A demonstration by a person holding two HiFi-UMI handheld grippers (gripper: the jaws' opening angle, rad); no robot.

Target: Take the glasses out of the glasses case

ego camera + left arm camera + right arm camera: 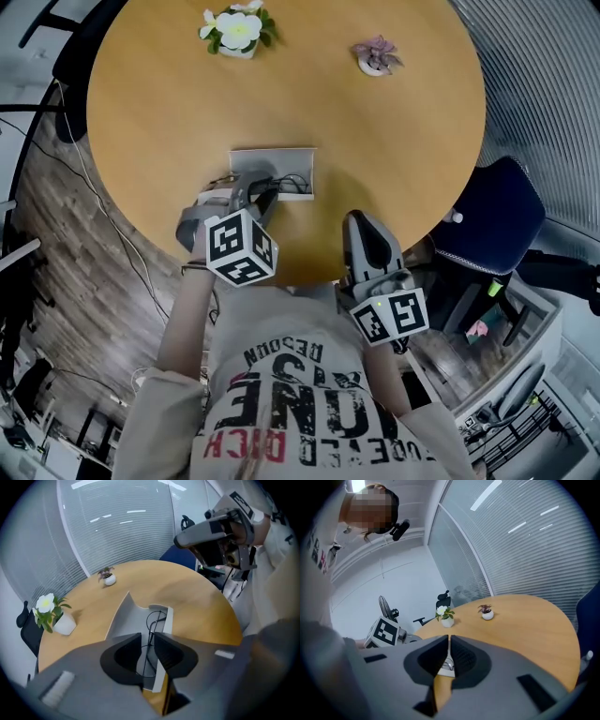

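Left hand-held gripper (258, 192) is reaching down over an open grey glasses case (272, 161) on a round wooden table (375, 141).

Its jaws are standing spread, with the thin black wire frame of the glasses (291, 183) showing in the gap between them. The glasses are lying inside the case, near the table's near edge. The right hand-held gripper (361, 220) is hanging at that edge, off to the right of the case, jaws pressed together on nothing. A white-flowered potted plant (237, 31) and a small purple one (377, 56) are sitting at the far side.
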